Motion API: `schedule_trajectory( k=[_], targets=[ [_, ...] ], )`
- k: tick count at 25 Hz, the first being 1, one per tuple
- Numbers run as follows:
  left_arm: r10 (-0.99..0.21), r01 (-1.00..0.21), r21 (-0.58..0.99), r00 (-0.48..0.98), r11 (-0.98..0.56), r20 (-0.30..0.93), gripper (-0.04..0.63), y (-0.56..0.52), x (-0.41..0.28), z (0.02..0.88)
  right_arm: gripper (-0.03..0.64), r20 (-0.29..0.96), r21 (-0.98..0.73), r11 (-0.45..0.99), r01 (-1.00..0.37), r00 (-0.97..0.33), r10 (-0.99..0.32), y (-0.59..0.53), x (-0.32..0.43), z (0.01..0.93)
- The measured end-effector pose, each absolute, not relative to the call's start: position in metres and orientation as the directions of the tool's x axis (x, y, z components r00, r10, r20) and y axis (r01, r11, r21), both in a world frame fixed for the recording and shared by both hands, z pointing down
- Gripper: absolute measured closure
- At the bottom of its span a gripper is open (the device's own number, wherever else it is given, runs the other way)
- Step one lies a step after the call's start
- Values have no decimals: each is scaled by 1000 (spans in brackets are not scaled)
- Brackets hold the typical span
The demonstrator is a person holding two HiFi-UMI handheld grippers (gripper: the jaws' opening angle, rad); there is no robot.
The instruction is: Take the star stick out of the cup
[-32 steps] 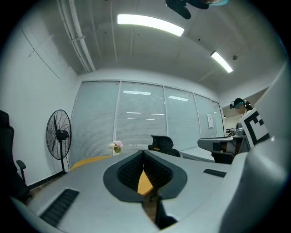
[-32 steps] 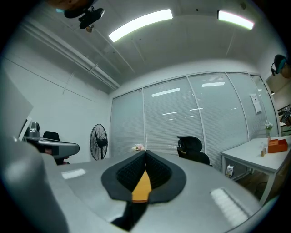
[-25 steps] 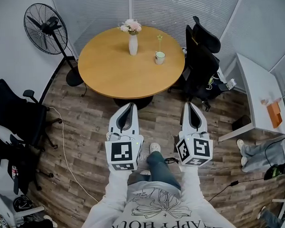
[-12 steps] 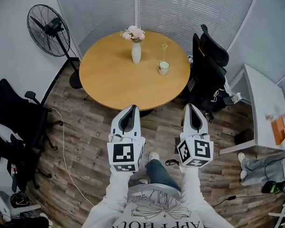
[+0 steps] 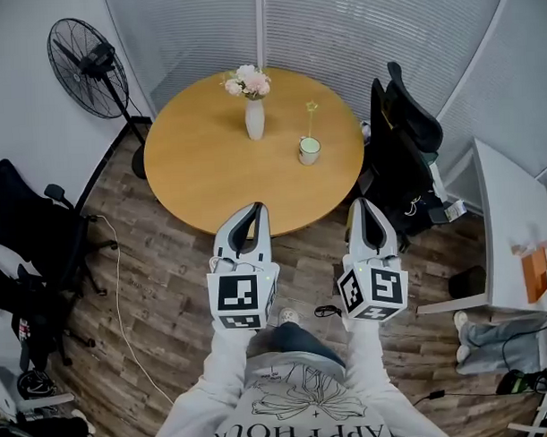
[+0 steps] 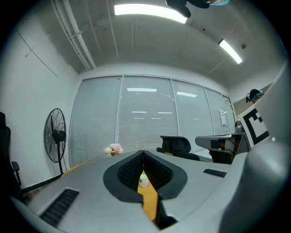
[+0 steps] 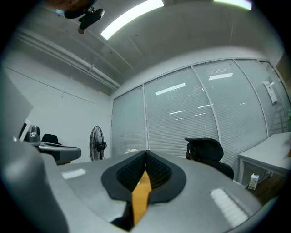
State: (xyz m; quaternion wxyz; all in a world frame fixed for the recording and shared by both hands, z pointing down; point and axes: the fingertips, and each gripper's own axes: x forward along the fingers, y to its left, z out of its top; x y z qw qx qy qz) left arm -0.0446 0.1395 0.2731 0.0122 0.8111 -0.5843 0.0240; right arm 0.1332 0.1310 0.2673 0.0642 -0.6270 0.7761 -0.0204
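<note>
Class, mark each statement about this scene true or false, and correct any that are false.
1. The star stick stands in the cup. True.
2. The right gripper holds the star stick. False: its jaws are together on nothing, and it is well short of the cup.
3. In the head view, the vase of flowers stands left of the cup. True.
4. The cup lies on its side. False: it stands upright on the round table.
5. The left gripper has its jaws wide apart. False: they are together, with nothing between them.
</note>
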Motion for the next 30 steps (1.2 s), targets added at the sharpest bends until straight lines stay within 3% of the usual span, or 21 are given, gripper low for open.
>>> schedule_trajectory(
  k=[30],
  targets=[
    [-967, -971, -6, 238, -239, 95, 589, -4, -43, 294, 606, -37, -140, 263, -955, -261, -965, -25, 145, 292]
  ],
)
